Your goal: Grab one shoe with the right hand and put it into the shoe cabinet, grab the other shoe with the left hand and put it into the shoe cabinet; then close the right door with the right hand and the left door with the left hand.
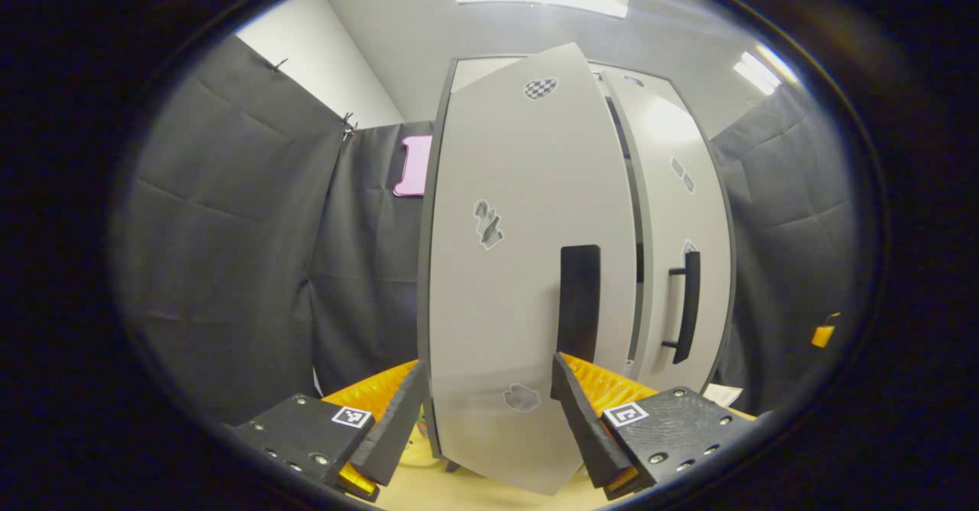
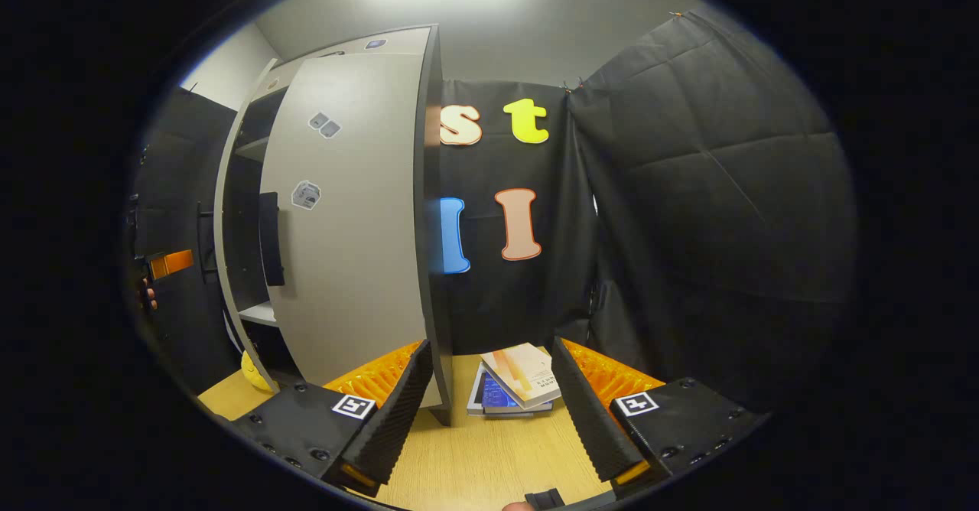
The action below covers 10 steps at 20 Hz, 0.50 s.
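Left gripper [image 1: 489, 427], jaws open and empty, straddles the pale grey left cabinet door [image 1: 528, 281] at frame centre; its black bar handle [image 1: 579, 301] could snag a finger, stopping the door ajar.

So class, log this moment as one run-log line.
stage: closing doors | left door: ajar, between open left gripper fingers | right door: ajar | right gripper: open, empty

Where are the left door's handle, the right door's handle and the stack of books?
Left door handle [image 1: 579, 301], left gripper view, middle of the bar.
Right door handle [image 1: 690, 306], left gripper view, mid-bar.
Stack of books [image 2: 525, 373], right gripper view, top cover.
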Tool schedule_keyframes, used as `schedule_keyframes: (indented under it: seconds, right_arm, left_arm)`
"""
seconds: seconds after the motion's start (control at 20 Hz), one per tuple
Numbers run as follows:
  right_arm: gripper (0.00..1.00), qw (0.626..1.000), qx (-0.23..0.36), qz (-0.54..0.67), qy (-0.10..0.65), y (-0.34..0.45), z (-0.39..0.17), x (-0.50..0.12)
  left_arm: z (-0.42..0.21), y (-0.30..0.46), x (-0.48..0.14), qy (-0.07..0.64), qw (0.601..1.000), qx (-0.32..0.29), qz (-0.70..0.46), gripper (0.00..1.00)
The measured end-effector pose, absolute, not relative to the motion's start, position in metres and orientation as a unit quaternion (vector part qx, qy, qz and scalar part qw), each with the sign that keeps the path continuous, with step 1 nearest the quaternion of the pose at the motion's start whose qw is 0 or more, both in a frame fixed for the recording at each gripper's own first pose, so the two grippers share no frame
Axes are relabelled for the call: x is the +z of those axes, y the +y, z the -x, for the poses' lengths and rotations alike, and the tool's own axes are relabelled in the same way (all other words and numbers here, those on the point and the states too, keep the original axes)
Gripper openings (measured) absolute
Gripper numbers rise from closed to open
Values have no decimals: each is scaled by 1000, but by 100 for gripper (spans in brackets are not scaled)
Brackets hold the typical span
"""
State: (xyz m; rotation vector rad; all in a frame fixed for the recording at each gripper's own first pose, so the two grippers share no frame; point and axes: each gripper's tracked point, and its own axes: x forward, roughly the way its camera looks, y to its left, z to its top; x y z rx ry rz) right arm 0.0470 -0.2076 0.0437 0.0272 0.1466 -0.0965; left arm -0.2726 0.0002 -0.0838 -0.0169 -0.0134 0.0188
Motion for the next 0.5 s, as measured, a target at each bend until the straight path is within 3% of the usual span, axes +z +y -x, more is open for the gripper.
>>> schedule_keyframes:
  seconds: [0.5]
  right_arm:
    - [98, 999, 9, 0, 36, -155, -31, 70]
  left_arm:
    - [363, 31, -67, -20, 999, 15, -22, 93]
